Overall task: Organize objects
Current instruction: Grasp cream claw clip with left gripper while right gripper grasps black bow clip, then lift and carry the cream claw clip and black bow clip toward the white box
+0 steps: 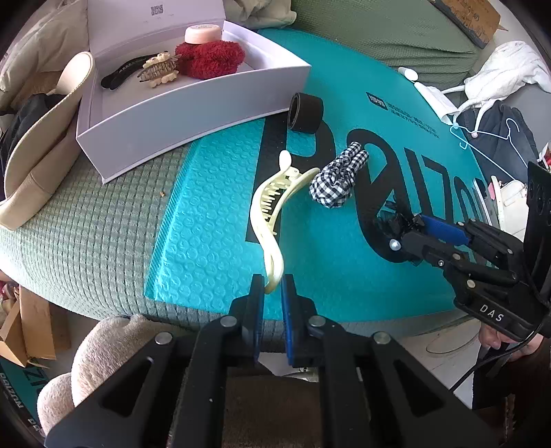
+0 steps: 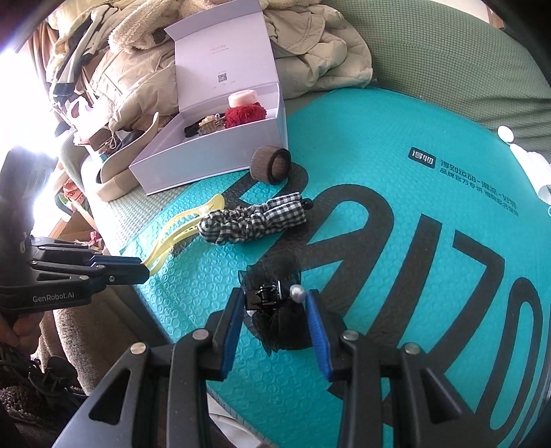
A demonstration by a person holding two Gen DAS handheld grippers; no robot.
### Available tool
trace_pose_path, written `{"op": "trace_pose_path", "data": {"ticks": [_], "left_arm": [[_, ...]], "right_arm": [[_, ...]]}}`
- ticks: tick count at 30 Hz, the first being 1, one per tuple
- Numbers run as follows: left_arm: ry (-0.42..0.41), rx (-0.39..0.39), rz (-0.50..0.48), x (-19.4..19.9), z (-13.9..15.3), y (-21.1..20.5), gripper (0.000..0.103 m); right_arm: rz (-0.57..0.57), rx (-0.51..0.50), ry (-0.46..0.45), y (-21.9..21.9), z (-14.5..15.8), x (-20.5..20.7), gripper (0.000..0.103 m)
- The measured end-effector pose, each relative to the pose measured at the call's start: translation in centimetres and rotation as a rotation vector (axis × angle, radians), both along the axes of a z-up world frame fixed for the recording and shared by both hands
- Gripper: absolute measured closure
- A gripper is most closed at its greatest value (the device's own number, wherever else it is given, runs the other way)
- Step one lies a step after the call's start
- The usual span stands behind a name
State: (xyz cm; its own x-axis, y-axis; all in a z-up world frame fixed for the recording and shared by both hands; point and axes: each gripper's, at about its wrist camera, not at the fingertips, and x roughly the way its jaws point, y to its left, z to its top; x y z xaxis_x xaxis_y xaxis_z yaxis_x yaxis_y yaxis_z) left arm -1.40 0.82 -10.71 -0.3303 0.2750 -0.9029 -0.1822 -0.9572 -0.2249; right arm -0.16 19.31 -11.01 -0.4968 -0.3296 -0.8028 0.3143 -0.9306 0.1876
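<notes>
While the white box (image 1: 193,113) sits open on the bed at the corner of the teal mailer (image 1: 213,220), it holds four things: one black clip (image 1: 118,74), one beige claw clip (image 1: 159,69), one red scrunchie (image 1: 210,58), one pink round tin (image 1: 202,33) at the back. Lid stands upright behind. Outside the box, on the mailer: one dark hair roller (image 1: 304,113) just beside the box wall, one checked scrunchie (image 1: 339,179), one cream banana clip (image 1: 272,213), one black mesh bow clip (image 2: 275,310) with a pearl. Left claw (image 1: 273,289) narrow, pinching the near end of the banana clip; the clip's far end lies touching the checked scrunchie. Right claw (image 2: 273,310) closed on the bow clip, pads against both its sides, bow resting on the mailer. Beige bag (image 1: 41,155) leans left of the box.
</notes>
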Motion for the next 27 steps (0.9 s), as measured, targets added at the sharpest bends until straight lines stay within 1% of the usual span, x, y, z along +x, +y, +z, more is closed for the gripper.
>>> {"op": "trace_pose_path", "data": {"ticks": [2, 4, 6, 8, 10, 11, 12, 15, 20, 23, 25, 27], "left_arm": [[0.005, -0.006, 0.004, -0.1, 0.1, -0.1, 0.091], [0.011, -0.017, 0.007, -0.3, 0.1, 0.0, 0.083], [0.016, -0.031, 0.005, -0.6, 0.0, 0.2, 0.063], [0.028, -0.038, 0.003, -0.9, 0.0, 0.4, 0.058], [0.036, -0.042, -0.001, -1.4, 0.1, 0.8, 0.057], [0.041, -0.051, -0.004, -1.7, 0.1, 1.0, 0.057], [0.046, -0.060, -0.006, -2.0, 0.0, 1.3, 0.057], [0.052, -0.082, -0.013, -2.9, -0.4, 1.9, 0.057], [0.063, -0.086, -0.016, -4.1, -0.9, 2.5, 0.057], [0.071, -0.089, -0.023, -4.7, -1.3, 2.7, 0.057], [0.093, -0.104, -0.034, -4.8, -1.4, 3.0, 0.057], [0.110, -0.125, -0.050, -4.9, -1.6, 3.4, 0.057]], "right_arm": [[-0.003, 0.010, 0.000, -0.1, -0.1, 0.1, 0.066], [-0.003, 0.009, -0.002, -0.1, -0.1, 0.2, 0.066], [-0.004, 0.017, -0.004, -0.2, -0.2, 0.1, 0.066], [-0.005, 0.032, -0.007, -0.3, -0.4, 0.0, 0.065], [-0.009, 0.049, -0.010, -0.4, -0.6, -0.1, 0.059], [-0.011, 0.054, -0.010, -0.4, -0.7, -0.1, 0.053], [-0.009, 0.049, -0.013, -0.3, -0.8, -0.2, 0.052], [-0.013, 0.041, -0.019, 0.0, -1.0, -0.5, 0.051], [-0.033, 0.026, -0.022, 0.7, -1.4, -0.9, 0.045], [-0.043, 0.011, -0.026, 0.9, -1.9, -0.8, 0.044], [-0.037, 0.016, 0.000, 0.9, -2.0, -0.5, 0.044], [-0.035, 0.032, 0.008, 0.7, -2.1, -0.4, 0.043]]}}
